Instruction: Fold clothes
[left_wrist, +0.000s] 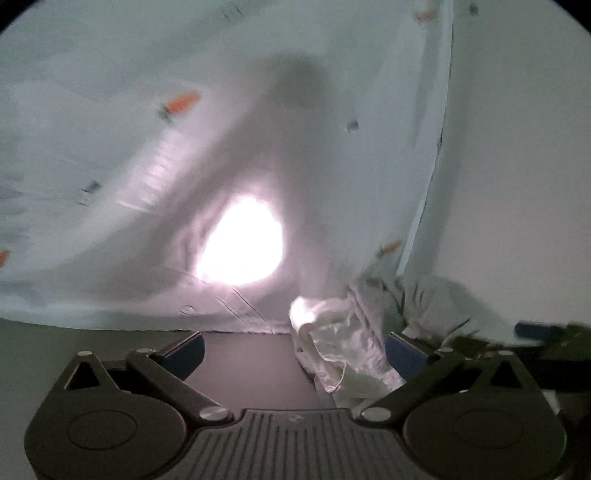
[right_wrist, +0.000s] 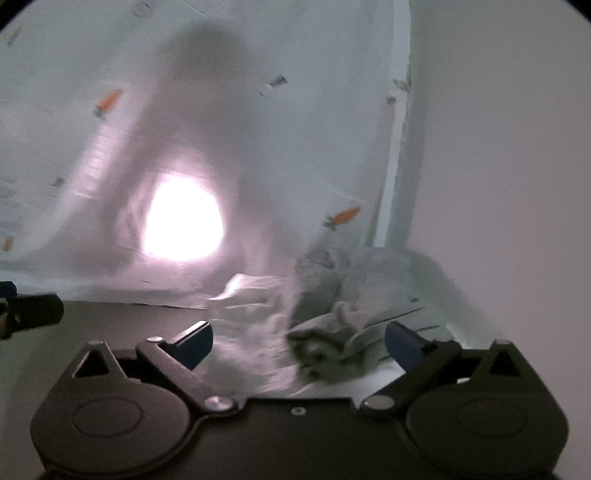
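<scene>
In the left wrist view, my left gripper (left_wrist: 295, 350) stands open over a dark tabletop (left_wrist: 243, 365). A crumpled white garment (left_wrist: 343, 354) lies between its fingers, close to the right fingertip (left_wrist: 404, 350), and nothing pinches it. A grey garment (left_wrist: 436, 302) is heaped behind it to the right. In the right wrist view, my right gripper (right_wrist: 299, 343) is open too. A bunched grey garment (right_wrist: 328, 343) lies loose between its fingers, with the white garment (right_wrist: 251, 291) just beyond. Both pictures are blurred.
A pale sheet with carrot prints (left_wrist: 177, 103) hangs behind the table, backlit by a bright spot (left_wrist: 240, 243). A plain white wall (left_wrist: 517, 166) closes the right side. A dark, blue-tipped tool part (right_wrist: 29, 314) shows at the left edge of the right wrist view.
</scene>
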